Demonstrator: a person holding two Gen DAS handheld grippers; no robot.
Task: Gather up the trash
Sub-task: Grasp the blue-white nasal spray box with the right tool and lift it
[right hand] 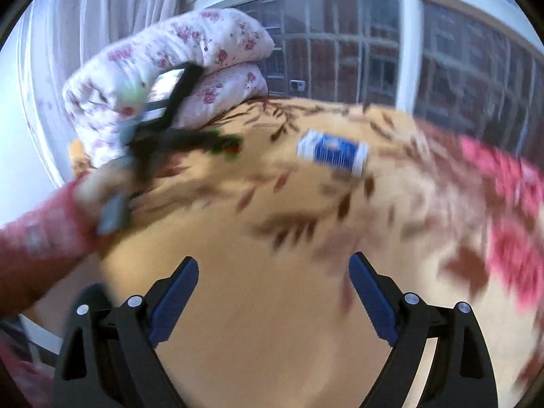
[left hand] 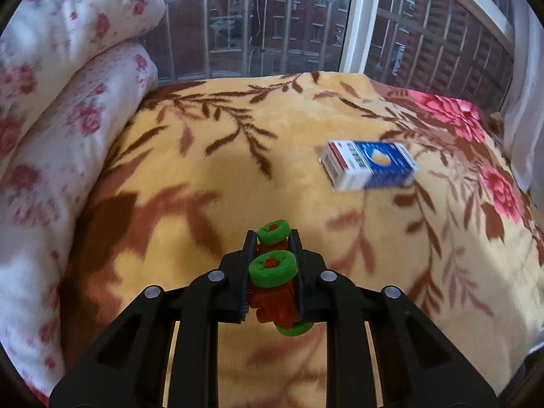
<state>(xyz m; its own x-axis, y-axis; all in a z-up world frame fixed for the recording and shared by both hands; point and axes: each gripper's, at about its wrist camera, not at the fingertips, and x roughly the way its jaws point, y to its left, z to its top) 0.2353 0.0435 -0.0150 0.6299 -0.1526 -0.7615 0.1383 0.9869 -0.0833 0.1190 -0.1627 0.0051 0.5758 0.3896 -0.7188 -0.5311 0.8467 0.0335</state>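
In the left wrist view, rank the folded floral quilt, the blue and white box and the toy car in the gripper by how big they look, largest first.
1. Folded floral quilt.
2 and 3. Blue and white box and toy car look alike in size; the car sits nearer the camera, so I won't rank them.

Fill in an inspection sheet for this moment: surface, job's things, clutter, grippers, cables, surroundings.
Surface: yellow floral blanket covering a bed.
Job's things: blue-and-white box lying flat on the blanket, untouched; red toy with green wheels clamped in the left hand-held gripper.
Clutter: folded floral quilts stacked at the blanket's edge.
Grippers: left shut on the toy; right hand-held gripper open, holding nothing, view blurred.
Cables: nothing seen.
Surroundings: barred window, brick building outside, white curtain.
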